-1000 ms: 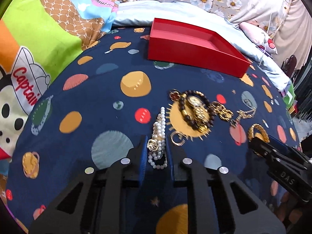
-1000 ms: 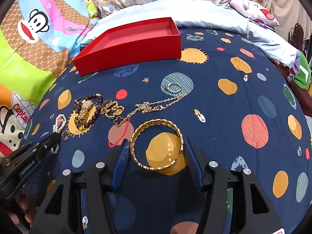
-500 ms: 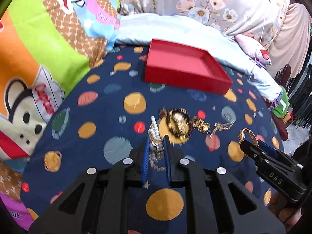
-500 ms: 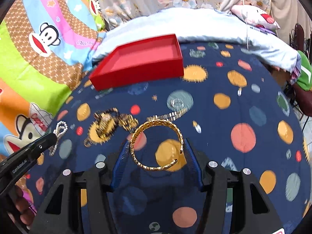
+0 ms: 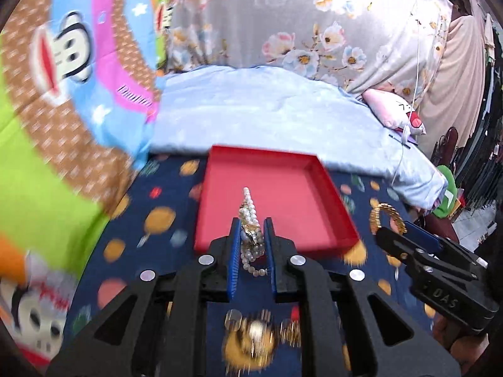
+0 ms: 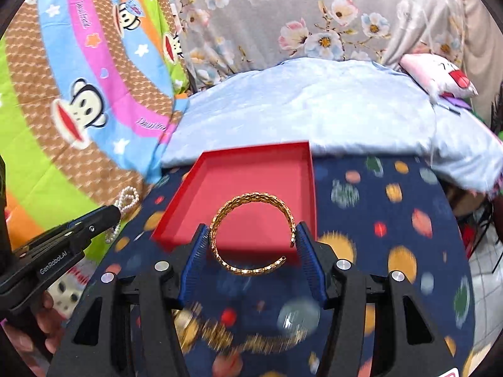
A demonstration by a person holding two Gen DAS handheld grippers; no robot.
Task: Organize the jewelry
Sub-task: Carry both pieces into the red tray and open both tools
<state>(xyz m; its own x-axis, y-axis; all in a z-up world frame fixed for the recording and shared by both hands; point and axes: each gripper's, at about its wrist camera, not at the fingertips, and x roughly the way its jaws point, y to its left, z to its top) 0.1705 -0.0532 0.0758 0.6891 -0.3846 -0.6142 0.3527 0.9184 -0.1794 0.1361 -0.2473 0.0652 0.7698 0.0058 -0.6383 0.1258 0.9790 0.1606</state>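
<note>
My left gripper (image 5: 251,229) is shut on a white pearl bracelet (image 5: 250,216) with a gold charm, held above the near edge of the red tray (image 5: 327,185). My right gripper (image 6: 253,235) is shut on a gold open cuff bangle (image 6: 251,216), held in the air at the near edge of the same red tray (image 6: 251,176). The right gripper with the bangle (image 5: 386,215) shows at the right of the left wrist view. The left gripper with the pearls (image 6: 125,199) shows at the left of the right wrist view.
Several pieces of gold jewelry (image 5: 254,336) lie blurred on the navy planet-print sheet (image 6: 393,229) below the grippers. A light blue blanket (image 5: 267,116) lies behind the tray. A monkey-print cover (image 6: 78,94) is at the left.
Both grippers have lifted off the sheet with their pieces and moved forward toward the red tray. The loose jewelry now lies below and behind the fingertips.
</note>
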